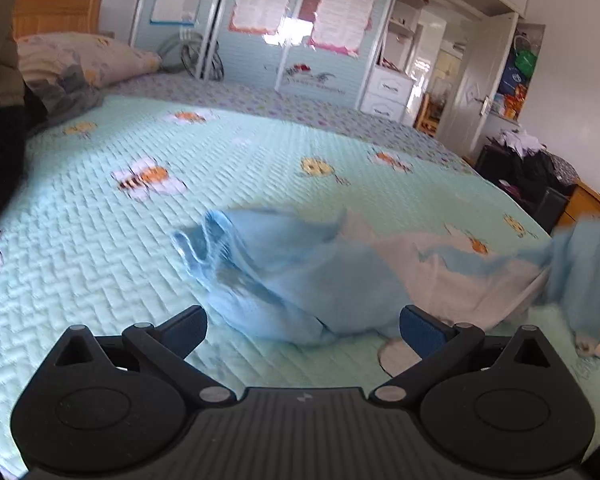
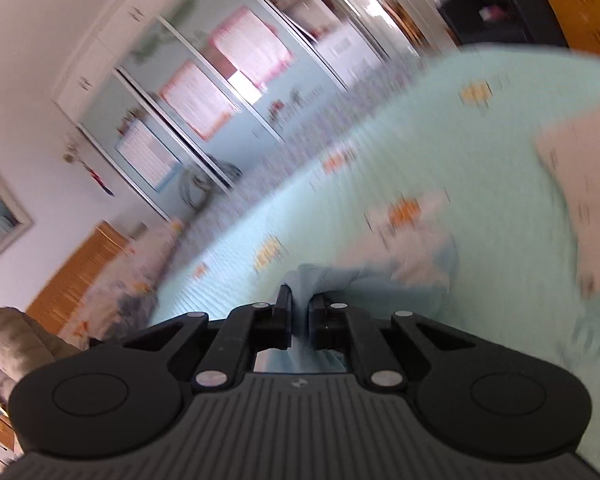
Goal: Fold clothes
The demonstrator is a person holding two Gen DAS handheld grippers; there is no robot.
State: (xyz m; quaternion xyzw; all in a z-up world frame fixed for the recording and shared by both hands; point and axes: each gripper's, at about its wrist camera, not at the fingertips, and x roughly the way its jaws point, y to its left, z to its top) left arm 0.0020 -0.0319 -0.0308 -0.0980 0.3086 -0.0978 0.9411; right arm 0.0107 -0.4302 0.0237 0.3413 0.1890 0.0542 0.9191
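A light blue garment [image 1: 292, 280] lies crumpled on the mint quilted bedspread [image 1: 120, 240], part of it stretching away to the right edge of the left wrist view. My left gripper [image 1: 302, 326] stands open just in front of it, its blue pads [image 1: 420, 328] wide apart and nothing between them. In the tilted, blurred right wrist view my right gripper [image 2: 300, 312] is shut on a fold of the same blue garment [image 2: 380, 280], which bunches out beyond the fingers and hangs through the gap.
A pale folded cloth [image 2: 580, 184] lies on the bed to the right. A pillow [image 1: 84, 56] and wooden headboard [image 1: 56, 12] are at the far left. Wardrobe doors [image 1: 260, 28] with posters stand behind the bed. A person's padded sleeve [image 1: 0, 40] shows at the left edge.
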